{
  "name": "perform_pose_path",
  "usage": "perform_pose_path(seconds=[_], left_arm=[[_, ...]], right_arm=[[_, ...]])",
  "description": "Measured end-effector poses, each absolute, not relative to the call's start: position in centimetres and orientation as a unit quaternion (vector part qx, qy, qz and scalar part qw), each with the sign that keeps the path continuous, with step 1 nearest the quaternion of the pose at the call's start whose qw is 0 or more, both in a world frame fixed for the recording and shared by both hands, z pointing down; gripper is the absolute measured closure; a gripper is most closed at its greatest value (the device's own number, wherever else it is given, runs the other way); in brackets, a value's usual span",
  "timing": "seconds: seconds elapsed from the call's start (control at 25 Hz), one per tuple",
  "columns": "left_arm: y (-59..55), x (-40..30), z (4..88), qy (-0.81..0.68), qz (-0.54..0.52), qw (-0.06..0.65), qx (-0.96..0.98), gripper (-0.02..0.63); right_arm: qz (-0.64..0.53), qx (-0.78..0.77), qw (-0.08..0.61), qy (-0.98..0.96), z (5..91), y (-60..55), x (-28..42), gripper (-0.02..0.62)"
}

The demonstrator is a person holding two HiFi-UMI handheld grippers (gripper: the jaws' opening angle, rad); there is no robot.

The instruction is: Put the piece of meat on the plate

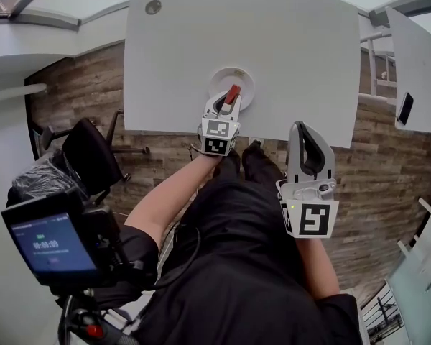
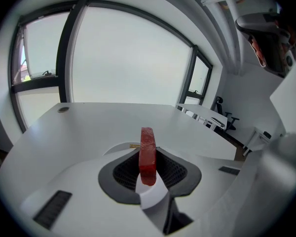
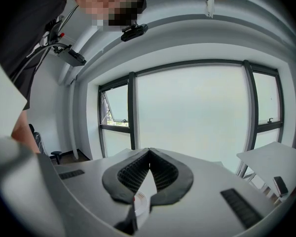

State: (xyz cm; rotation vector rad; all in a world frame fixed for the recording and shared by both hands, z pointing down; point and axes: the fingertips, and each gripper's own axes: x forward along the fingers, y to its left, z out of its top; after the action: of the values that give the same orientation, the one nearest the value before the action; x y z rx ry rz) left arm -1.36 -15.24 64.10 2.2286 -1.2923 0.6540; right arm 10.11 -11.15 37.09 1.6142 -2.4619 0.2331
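On the white table point(image 1: 287, 42), near its front edge, stands a round white plate point(image 1: 246, 79). My left gripper point(image 1: 230, 100) hovers over the plate's near side, shut on a red piece of meat point(image 1: 233, 93). In the left gripper view the meat point(image 2: 147, 154) stands upright between the dark pads, with the left gripper point(image 2: 148, 151) just short of the plate's rim point(image 2: 117, 149). My right gripper point(image 1: 302, 129) hangs to the right, in front of the table's edge above the person's lap. The right gripper view shows the right gripper point(image 3: 149, 153) shut with nothing held, facing the windows.
The table has a round cable hole point(image 1: 153, 6) at its far left. A black office chair point(image 1: 92, 153) stands left of the person, over the wood floor. A screen device point(image 1: 52, 244) sits at lower left. Another white table point(image 1: 420, 63) with a dark phone point(image 1: 406, 108) is at right.
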Motion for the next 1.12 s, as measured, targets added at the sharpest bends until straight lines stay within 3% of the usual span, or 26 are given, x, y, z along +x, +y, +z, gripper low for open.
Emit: perform_pose_path(seconds=[1.12], left_arm=[[-15.1, -1.4, 66.4, -0.44, 0.251, 0.253, 0.824, 0.511]], right_arm=[[0.083, 0.547, 0.1, -0.827, 36.5, -9.6, 10.3, 0.591]])
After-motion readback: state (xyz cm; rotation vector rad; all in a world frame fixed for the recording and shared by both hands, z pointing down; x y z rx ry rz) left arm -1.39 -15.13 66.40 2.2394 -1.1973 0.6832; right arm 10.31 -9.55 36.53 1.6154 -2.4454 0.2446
